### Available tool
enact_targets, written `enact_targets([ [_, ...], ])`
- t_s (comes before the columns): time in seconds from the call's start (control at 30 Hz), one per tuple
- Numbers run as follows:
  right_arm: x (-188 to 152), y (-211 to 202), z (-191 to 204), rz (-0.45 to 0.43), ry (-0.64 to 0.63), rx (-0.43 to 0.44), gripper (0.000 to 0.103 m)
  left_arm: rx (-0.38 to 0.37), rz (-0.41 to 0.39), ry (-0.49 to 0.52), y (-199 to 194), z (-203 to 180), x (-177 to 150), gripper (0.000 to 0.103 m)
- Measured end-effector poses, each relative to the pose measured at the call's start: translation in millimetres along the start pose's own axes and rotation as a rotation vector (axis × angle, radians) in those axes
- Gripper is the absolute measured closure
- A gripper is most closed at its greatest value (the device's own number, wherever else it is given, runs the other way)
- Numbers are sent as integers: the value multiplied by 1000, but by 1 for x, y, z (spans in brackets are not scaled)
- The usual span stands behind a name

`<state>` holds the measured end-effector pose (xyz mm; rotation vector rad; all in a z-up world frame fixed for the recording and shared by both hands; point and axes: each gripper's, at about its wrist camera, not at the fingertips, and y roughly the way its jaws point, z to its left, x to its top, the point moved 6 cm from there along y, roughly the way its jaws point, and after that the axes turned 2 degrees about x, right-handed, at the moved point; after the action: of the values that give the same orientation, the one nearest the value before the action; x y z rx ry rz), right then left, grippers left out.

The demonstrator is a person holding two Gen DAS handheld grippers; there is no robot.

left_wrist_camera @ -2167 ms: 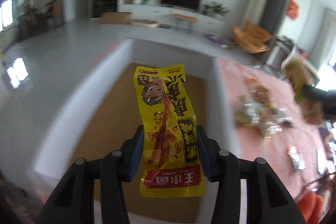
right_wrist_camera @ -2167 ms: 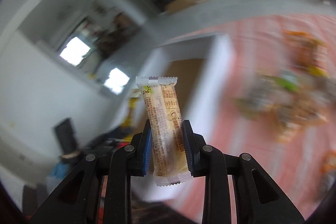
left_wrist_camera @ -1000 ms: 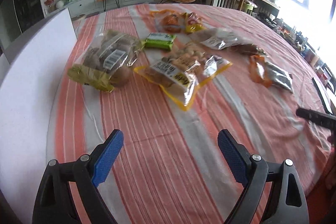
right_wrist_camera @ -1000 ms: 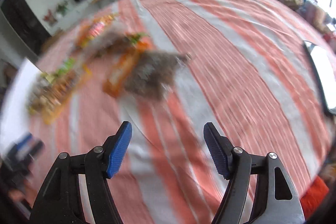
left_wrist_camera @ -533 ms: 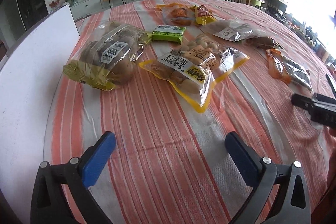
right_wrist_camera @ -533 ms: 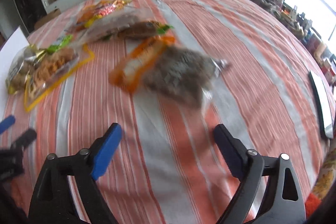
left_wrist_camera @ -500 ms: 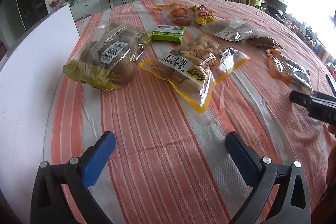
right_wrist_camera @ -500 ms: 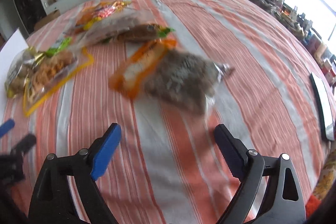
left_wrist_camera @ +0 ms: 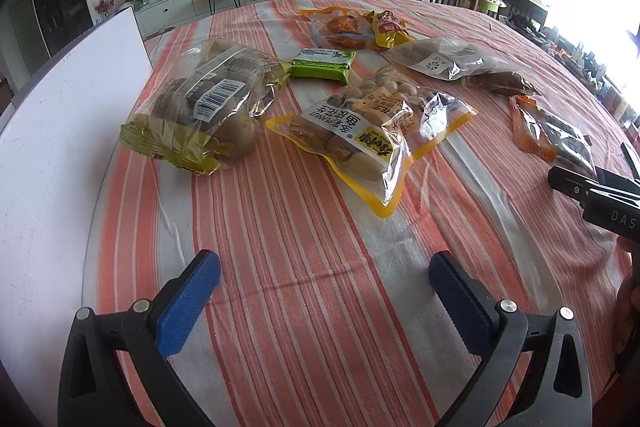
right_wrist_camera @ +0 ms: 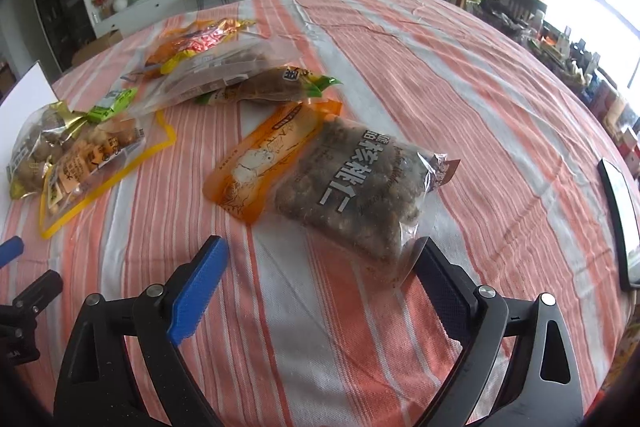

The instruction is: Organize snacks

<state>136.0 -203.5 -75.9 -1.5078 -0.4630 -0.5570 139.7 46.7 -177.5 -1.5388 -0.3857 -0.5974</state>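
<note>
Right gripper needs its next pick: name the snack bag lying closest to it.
The dark walnut bag, just ahead of the open right gripper; the orange pouch beside it and the others lie farther.

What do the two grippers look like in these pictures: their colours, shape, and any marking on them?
Both look alike. The left gripper and the right gripper each have two black plastic fingers with triangular cut-outs, silver round rivets and blue textured pads. In the left wrist view, the right gripper's black body at the right edge bears white letters "DAS", cut off by the frame. No cables or sleeves are visible.
</note>
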Motion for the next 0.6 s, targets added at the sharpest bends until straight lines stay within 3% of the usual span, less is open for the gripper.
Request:
enact_targets([
  [0.6,1,2,0,5,-1,6,8,0,0,-1,0,0,0,0],
])
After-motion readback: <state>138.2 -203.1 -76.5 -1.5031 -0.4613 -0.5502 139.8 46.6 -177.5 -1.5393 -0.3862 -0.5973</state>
